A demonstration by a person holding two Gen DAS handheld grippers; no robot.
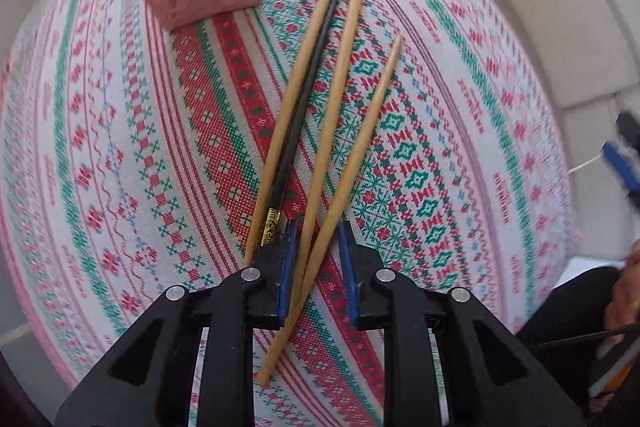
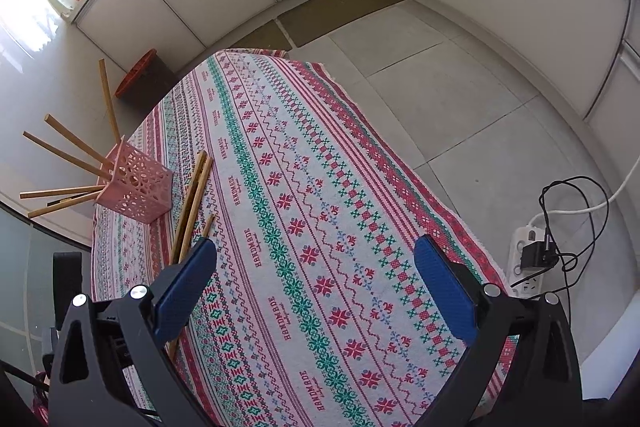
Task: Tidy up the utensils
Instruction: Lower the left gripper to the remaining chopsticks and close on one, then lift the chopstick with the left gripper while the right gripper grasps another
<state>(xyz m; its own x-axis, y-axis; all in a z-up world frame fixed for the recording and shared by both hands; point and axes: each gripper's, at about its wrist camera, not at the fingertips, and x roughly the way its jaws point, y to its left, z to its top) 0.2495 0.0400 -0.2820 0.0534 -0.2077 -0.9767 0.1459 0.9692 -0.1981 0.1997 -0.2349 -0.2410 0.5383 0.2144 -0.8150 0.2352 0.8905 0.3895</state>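
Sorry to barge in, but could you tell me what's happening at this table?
A person is sorting chopsticks into a pink holder on the patterned tablecloth. Several already stand in it. The left gripper is over the loose chopsticks, its jaws narrowing around two wooden ones, not yet pinching. The right gripper hangs open, holding nothing.

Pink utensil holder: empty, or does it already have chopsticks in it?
Not empty. The pink holder stands on the tablecloth with several wooden chopsticks sticking out of its top.
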